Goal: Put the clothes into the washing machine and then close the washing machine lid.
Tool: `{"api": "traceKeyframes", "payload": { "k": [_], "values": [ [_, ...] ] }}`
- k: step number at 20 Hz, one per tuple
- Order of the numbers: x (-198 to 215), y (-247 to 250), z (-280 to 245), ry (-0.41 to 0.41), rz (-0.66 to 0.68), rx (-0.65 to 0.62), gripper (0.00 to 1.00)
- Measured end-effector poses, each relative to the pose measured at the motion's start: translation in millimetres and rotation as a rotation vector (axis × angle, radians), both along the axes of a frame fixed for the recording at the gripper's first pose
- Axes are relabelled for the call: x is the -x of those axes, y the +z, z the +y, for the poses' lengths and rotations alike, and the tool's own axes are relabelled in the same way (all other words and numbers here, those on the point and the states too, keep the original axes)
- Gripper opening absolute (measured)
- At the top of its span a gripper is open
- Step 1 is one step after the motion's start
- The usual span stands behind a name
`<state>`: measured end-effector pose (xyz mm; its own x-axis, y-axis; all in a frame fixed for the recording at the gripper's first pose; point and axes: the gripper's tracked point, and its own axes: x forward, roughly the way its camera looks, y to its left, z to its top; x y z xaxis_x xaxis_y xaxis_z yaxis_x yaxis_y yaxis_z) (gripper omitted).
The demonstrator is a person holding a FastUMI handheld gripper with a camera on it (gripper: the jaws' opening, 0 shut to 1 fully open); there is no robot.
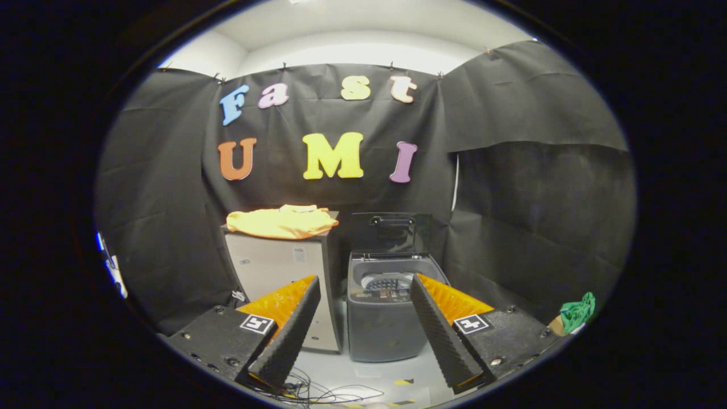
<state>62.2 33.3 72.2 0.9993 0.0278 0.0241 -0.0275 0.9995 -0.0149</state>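
Note:
A yellow-orange garment (pixel 282 221) lies folded on top of a grey cabinet (pixel 282 272), beyond my left finger. To the cabinet's right stands a small dark grey washing machine (pixel 384 318) with its lid (pixel 391 232) raised upright and the drum opening (pixel 388 280) showing. My gripper (pixel 363 287) is open, fingers spread wide with nothing between them, held well back from both; the washer sits beyond the gap between the fingers.
A green cloth (pixel 578 311) lies on a brown object low at the far right, beside the right finger. Loose cables (pixel 318 391) trail on the pale floor below the fingers. Black cloth walls close in the booth on all sides.

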Motion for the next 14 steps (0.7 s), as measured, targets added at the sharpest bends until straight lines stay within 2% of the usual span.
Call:
{"api": "traceKeyframes", "payload": {
  "k": [9, 14],
  "values": [
    [-83.8, 84.4, 21.0, 0.052, -0.029, -0.019, 1.0],
    [-143.1, 128.0, 62.0, 0.128, -0.013, -0.028, 1.0]
  ]
}}
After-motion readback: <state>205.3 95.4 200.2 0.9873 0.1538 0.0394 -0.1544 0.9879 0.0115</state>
